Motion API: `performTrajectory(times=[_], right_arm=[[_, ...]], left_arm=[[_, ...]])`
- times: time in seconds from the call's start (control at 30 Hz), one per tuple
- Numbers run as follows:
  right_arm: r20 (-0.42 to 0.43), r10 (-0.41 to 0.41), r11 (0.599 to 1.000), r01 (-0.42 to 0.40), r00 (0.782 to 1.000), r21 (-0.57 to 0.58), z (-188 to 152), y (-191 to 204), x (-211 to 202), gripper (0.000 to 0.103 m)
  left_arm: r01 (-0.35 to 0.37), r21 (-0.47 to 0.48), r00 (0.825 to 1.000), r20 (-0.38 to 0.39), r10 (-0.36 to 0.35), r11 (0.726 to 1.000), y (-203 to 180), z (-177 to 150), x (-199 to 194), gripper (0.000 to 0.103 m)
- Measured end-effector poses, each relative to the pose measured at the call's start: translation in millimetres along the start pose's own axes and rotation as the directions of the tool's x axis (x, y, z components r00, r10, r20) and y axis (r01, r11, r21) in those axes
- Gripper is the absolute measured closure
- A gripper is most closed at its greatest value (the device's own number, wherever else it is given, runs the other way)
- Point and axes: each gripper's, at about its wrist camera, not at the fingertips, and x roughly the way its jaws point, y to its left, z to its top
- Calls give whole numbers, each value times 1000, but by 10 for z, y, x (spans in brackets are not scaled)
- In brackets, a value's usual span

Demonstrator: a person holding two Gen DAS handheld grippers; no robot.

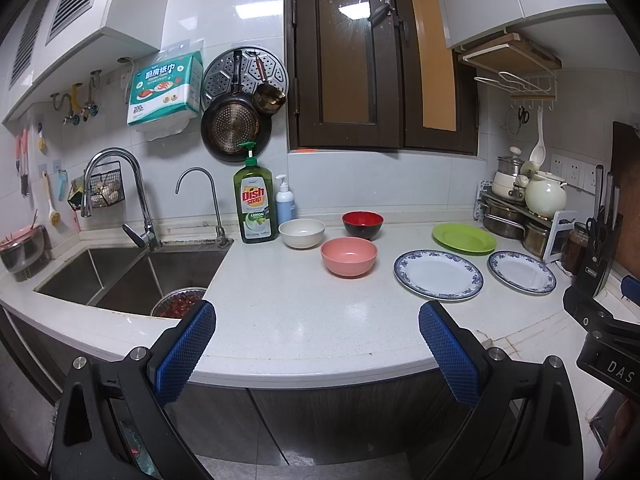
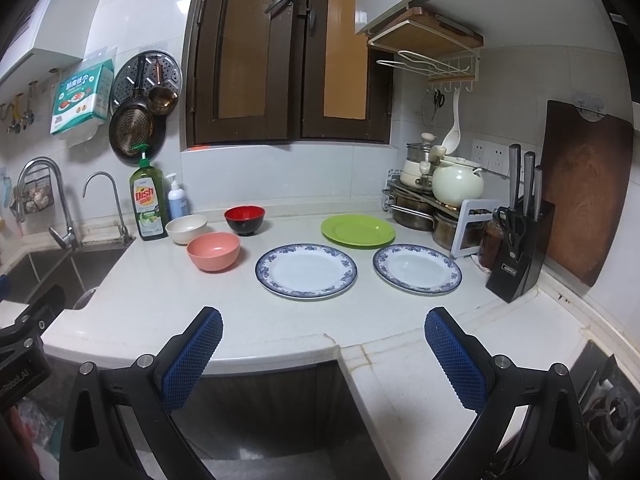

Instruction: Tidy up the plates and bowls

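Six pieces of crockery are set out on the white tabletop [image 2: 168, 300], none touching another. Three bowls are grouped just right of the dish soap bottle [image 2: 147, 204]: a cream bowl [image 2: 186, 229] nearest the bottle, a red-and-black bowl [image 2: 245, 220] further right toward the wall, and a pink bowl [image 2: 213, 251] in front of the two. Three plates lie further right: a green plate [image 2: 358, 231] at the rear, a larger blue-rimmed plate [image 2: 306, 270] in front of it to the left, and a smaller blue-rimmed plate [image 2: 417, 268] to the right, near the knife block [image 2: 520, 256].

The left claw [image 1: 316, 352] is held wide open above the front edge of the tabletop, with nothing between its blue pads [image 1: 184, 354]. The right claw [image 2: 324, 352] is likewise spread wide and empty, clear of all crockery.

The double sink [image 1: 132, 276] is shown in full only in the left wrist view, with a metal basin of red contents [image 1: 180, 300] inside it. In that view the body of the other tool is seen at the right edge. The brown chopping board [image 2: 588, 188] against the right wall and a stove burner [image 2: 612, 404] at the lower right are shown clearly only in the right wrist view, where the sink is cut off at the left.
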Motion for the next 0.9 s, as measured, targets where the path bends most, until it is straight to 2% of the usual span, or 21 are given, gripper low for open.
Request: performTrajectory(times=[0.4,0.53,0.9], right_arm=[[-1,-3,1000,3,1000,2,0,-1,10,1],[-11,-7,1000,7,1000,9,-18,7,54,1],[-51,-33,997,36,998,62,-26,142,330,1]], left_arm=[[3,9,1000,-11,-3,1000,-23,3,64,0],[24,23,999,-30,-23,999,-10,-6,161,0],[71,57,997,-19,-70,996,44,82,488,0]])
